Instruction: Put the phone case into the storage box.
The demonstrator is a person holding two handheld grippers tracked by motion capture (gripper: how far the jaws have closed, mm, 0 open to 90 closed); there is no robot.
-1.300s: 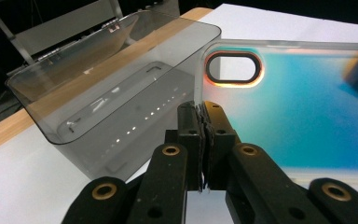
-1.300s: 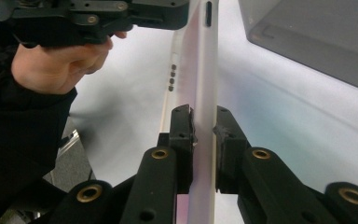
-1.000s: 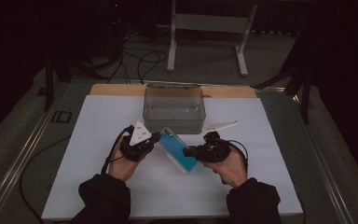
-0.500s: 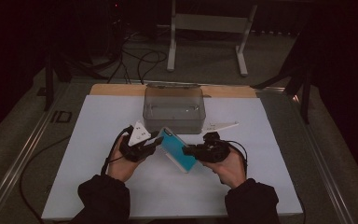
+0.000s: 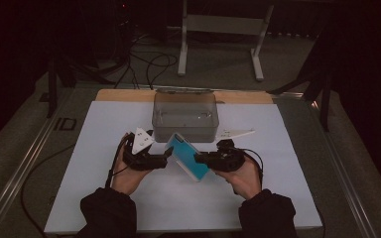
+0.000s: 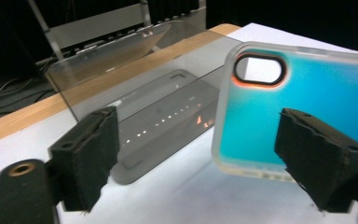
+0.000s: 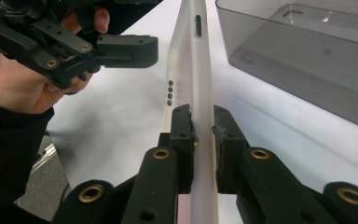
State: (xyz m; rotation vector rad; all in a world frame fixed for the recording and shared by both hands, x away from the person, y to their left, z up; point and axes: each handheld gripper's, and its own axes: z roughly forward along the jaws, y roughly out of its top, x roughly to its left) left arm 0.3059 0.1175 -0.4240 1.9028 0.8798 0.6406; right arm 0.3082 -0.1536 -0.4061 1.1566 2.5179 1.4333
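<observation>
Count of things on the table
One phone case point(image 5: 188, 157), one clear plastic box point(image 5: 184, 115), two handheld grippers point(image 5: 167, 157) point(image 5: 197, 158).

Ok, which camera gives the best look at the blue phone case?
The left gripper view: the phone case faces it broadside, teal back and camera cutout plain. The right gripper view sees it edge-on, clamped by the right hand-held gripper. The high view shows it small.

Both tools black, matte. Left tool point(image 5: 166, 157): grey three-cornered plate on top, black cable off its rear. Right tool point(image 7: 203, 122): brass-ringed screw holes below the jaws, rough-edged dark pads, cable looping behind. Sleeves behind both tools black.
</observation>
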